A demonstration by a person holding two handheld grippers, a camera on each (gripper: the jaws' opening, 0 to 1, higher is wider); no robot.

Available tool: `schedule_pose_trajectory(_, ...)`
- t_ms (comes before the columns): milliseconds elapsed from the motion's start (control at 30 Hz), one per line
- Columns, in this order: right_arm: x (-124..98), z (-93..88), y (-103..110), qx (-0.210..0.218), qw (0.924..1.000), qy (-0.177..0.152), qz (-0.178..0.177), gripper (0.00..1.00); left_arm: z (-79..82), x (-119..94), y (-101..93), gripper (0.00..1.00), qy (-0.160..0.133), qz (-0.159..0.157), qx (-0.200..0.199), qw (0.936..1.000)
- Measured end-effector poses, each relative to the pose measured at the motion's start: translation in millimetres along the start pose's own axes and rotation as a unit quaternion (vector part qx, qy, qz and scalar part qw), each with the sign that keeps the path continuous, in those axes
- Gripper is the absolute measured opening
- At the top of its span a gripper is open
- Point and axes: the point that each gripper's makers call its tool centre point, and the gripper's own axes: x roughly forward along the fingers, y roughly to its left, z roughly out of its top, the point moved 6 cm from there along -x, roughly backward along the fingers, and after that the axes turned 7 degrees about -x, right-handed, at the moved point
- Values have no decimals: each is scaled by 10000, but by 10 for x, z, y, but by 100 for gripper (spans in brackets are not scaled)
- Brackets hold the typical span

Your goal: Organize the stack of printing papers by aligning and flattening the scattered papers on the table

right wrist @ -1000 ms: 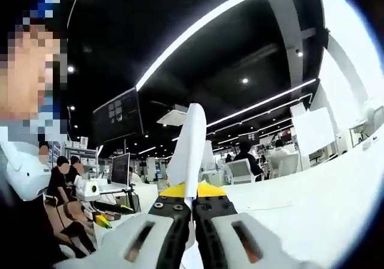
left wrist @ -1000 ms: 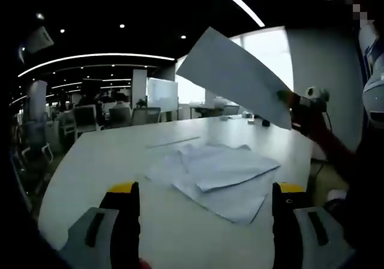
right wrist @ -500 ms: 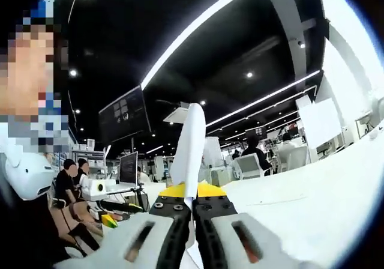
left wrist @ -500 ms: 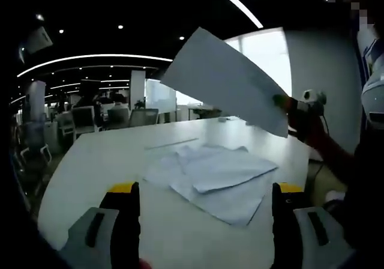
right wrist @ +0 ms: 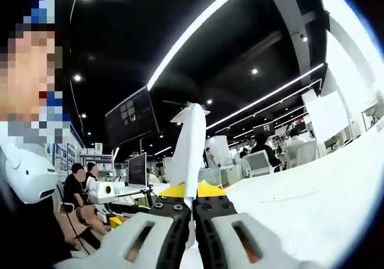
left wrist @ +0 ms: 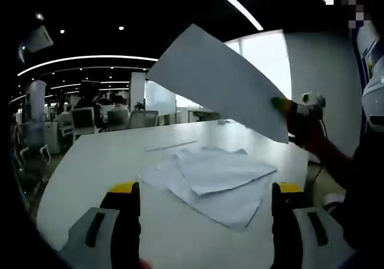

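Papers (left wrist: 210, 176) lie scattered before the wide-apart left gripper (left wrist: 204, 212) — right gripper (right wrist: 192, 212) clamps one sheet (right wrist: 189, 146) edge-on.

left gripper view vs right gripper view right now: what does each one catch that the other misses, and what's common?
Left gripper view: the scattered papers lying overlapped on the table, the open left gripper low in front of them, and the broad face of the lifted sheet with the right gripper at its corner.

Right gripper view: the right gripper's jaws closed on that sheet, seen edge-on, plus seated people at desks with a monitor.

Both: the lifted sheet, the white table, and the ceiling light strips.
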Motion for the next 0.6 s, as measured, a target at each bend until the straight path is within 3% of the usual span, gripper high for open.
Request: schedule_pose_trajectory(600,146,-57,140,175,9993,-36,335,0,4,11,38,91,-119,-14,-159,9998)
